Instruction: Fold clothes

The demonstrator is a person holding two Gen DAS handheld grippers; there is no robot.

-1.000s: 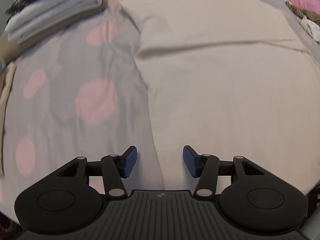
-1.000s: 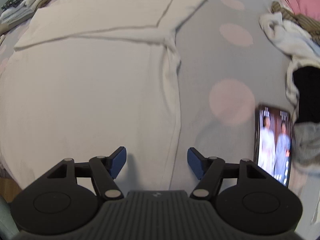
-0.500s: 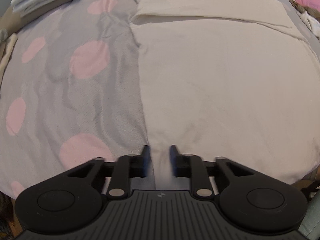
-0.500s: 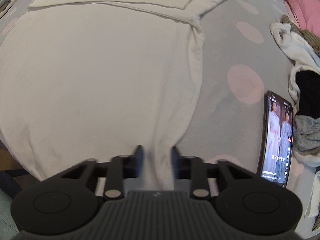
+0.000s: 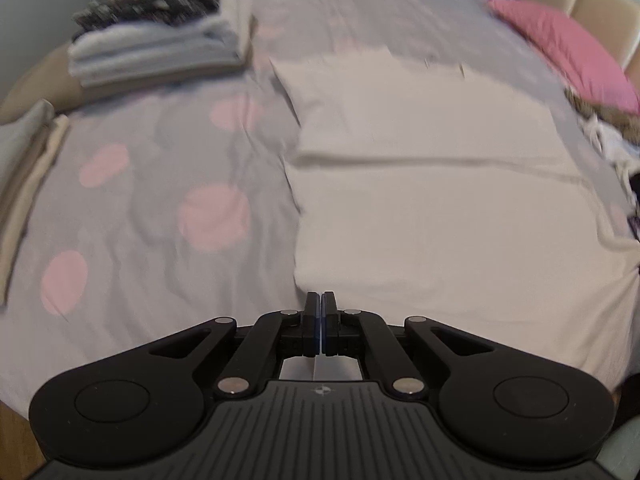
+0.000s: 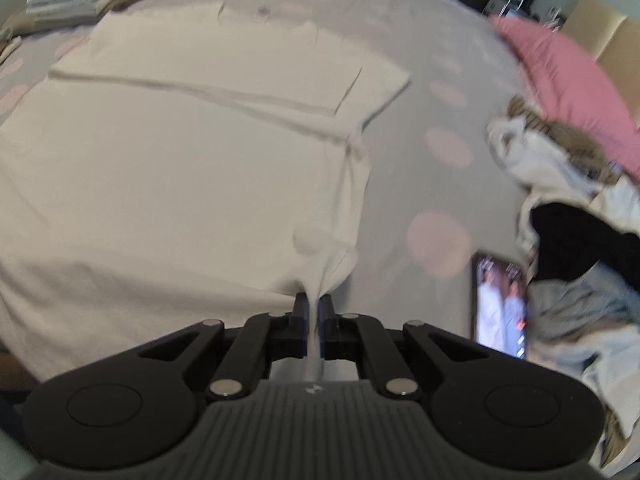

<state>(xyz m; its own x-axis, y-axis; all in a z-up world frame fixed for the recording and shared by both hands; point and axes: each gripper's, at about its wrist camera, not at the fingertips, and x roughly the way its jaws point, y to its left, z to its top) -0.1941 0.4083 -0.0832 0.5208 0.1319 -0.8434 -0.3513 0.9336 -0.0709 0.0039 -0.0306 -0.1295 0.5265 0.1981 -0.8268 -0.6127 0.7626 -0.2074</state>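
Note:
A cream T-shirt (image 5: 440, 184) lies spread on the grey bed cover with pink dots, sleeves folded in across the chest. My left gripper (image 5: 321, 300) is shut on the shirt's near left hem corner; cloth shows under the closed blue pads. In the right wrist view the same T-shirt (image 6: 180, 152) fills the left half. My right gripper (image 6: 314, 304) is shut on the near right hem corner, and the fabric rises in a puckered tent from the bed into the pads.
A stack of folded clothes (image 5: 160, 40) sits at the far left of the bed. A pink pillow (image 5: 568, 52) lies far right. A lit phone (image 6: 500, 304) rests right of the shirt, beside a heap of unfolded clothes (image 6: 568, 216). Folded cloth (image 5: 24, 184) lies at the left edge.
Both grippers went from open above the hem to shut on its two corners, then lifted. The right corner now pulls up off the bed, and more of the bed is in view.

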